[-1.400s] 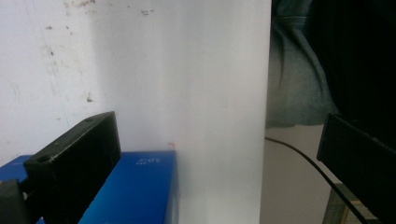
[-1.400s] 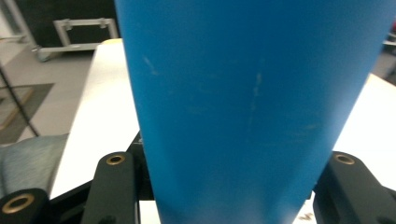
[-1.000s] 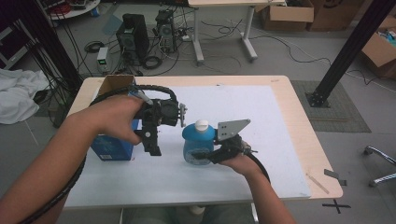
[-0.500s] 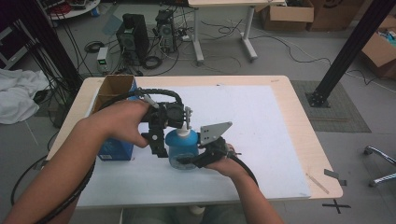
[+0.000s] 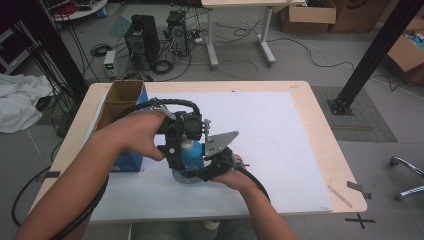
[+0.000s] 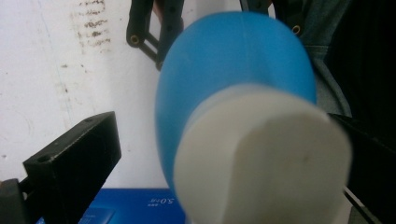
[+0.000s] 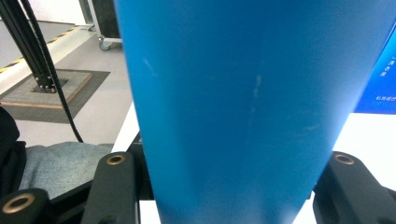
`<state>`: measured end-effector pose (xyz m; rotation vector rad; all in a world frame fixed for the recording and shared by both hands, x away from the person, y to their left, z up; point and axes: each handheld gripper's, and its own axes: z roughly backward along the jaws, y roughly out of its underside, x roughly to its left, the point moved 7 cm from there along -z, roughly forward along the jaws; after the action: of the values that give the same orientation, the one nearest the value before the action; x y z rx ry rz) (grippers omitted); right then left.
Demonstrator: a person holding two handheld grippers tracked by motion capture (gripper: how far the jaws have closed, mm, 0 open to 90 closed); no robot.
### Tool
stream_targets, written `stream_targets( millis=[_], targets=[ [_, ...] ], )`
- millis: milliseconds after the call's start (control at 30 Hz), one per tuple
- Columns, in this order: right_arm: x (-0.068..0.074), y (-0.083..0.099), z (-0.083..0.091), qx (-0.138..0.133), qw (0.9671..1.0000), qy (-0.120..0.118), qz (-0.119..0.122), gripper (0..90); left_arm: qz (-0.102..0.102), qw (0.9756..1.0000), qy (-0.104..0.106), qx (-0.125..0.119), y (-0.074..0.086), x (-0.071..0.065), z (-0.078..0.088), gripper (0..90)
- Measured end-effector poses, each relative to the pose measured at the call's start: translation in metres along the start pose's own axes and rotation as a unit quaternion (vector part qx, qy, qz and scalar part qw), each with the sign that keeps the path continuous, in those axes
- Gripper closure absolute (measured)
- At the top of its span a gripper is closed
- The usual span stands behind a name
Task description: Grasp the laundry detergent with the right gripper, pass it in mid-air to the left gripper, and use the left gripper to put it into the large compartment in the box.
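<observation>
Right gripper view: the blue bottle (image 7: 252,107) is clamped between the right gripper (image 5: 200,172) jaws, low over the white mat (image 5: 280,150). Above it, the left gripper (image 5: 181,150) is pointed down, jaws apart around the white cap (image 6: 261,158). Beyond stands a blue box (image 5: 127,125).

One blue bottle (image 5: 192,155) between two grippers, left (image 5: 176,150) and right (image 5: 200,172); one blue box (image 5: 125,125) beside the left gripper.
</observation>
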<state>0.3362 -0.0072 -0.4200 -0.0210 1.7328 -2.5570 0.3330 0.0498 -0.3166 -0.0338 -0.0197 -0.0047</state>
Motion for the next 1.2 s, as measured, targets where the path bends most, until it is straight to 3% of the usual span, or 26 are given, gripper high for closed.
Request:
stream_targets(
  millis=[133, 400, 1200],
  targets=[
    [0.000, 0.000, -0.001, -0.001, 1.0000, 0.000, 0.000, 44.8, -0.008, 0.9999, -0.014, 0.001, -0.003, 0.001, -0.002, 0.4],
    [-0.003, 0.001, 0.001, 0.003, 0.9999, 0.010, -0.009, 44.9, -0.020, 0.9997, -0.016, 0.004, -0.009, 0.000, -0.004, 3.2],
    [-0.005, 0.000, 0.000, -0.008, 0.9999, 0.009, -0.003, 44.9, -0.016, 0.9991, -0.030, 0.024, -0.008, 0.004, -0.009, 17.6]
  ],
)
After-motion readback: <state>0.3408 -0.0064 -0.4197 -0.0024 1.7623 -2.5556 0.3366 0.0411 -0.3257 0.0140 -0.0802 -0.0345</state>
